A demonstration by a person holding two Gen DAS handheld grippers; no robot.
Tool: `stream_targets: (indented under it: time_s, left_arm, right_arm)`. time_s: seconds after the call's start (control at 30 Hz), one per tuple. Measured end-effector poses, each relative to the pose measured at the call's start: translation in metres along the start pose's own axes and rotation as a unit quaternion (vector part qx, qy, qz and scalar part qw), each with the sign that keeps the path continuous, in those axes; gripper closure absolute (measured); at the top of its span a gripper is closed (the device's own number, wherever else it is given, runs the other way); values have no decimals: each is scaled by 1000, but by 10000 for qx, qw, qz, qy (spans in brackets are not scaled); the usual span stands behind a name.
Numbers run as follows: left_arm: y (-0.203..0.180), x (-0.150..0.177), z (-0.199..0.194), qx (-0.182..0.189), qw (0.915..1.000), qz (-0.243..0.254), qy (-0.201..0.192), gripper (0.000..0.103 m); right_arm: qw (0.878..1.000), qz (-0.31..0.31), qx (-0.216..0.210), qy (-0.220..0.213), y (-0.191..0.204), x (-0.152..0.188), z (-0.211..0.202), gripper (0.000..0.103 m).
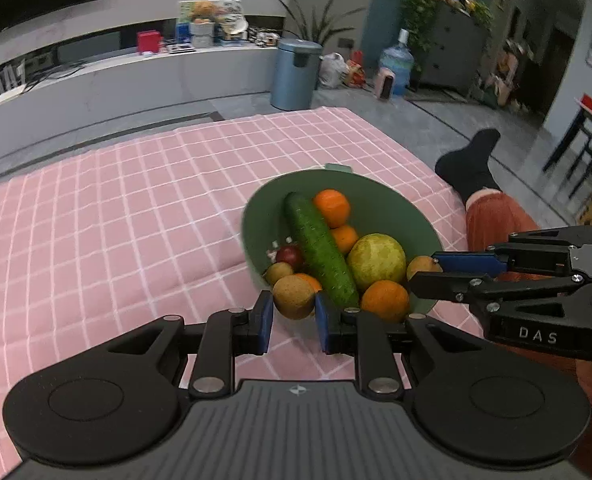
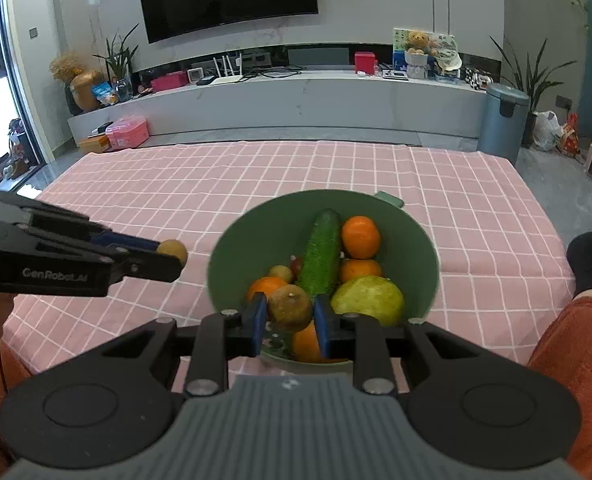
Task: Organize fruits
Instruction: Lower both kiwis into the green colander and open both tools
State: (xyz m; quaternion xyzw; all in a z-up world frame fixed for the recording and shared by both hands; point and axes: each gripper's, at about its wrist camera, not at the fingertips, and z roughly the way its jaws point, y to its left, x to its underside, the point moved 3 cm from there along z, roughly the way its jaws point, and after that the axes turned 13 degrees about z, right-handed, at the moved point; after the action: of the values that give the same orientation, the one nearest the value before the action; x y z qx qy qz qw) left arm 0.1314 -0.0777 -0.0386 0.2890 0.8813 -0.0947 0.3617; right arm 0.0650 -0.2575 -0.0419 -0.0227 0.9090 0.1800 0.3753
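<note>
left hand-held gripper [image 1: 294, 312]: clenched on a small brown fruit [image 1: 293, 297], pads pressing both sides. From the right wrist view it sits just outside the green bowl [image 2: 423, 240], off its left rim, over the pink checked cloth [image 2: 176, 184].

right hand-held gripper [image 2: 289, 317]: also gripping something, a brownish round fruit [image 2: 290, 308], right over the near rim of the bowl.

bowl contents: cucumber [image 2: 319, 254] leaning up the middle, oranges [image 2: 360, 237] to its right, a big yellow-green fruit [image 2: 367, 300] near the front right rim, plus a small brown one and a dark red one tucked left of the cucumber.

step in hand (my guess): both fruits look mid-carry; can't tell if they're going into the bowl or coming out.

how I'd do it: keep both squeezes steady, these little round ones would roll on the cloth if they slip. Move one gripper at a time around the bowl so they don't bump. Let go low, not from height.

watch out: the cucumber is only propped, so a nudge could shift the pile.
</note>
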Motion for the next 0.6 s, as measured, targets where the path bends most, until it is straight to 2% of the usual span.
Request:
stream_targets:
  time_s: [0.33,0.6]
  left_arm:
    - [-15,-22,50,-47,9958,800,454,78]
    - [-10,-22,81,-39,9918,993,803,78]
  right_arm:
    - [10000,-48,-16,42,-11,-7,19,82]
    - [9996,-162,206,-45,-16,-14,34,82]
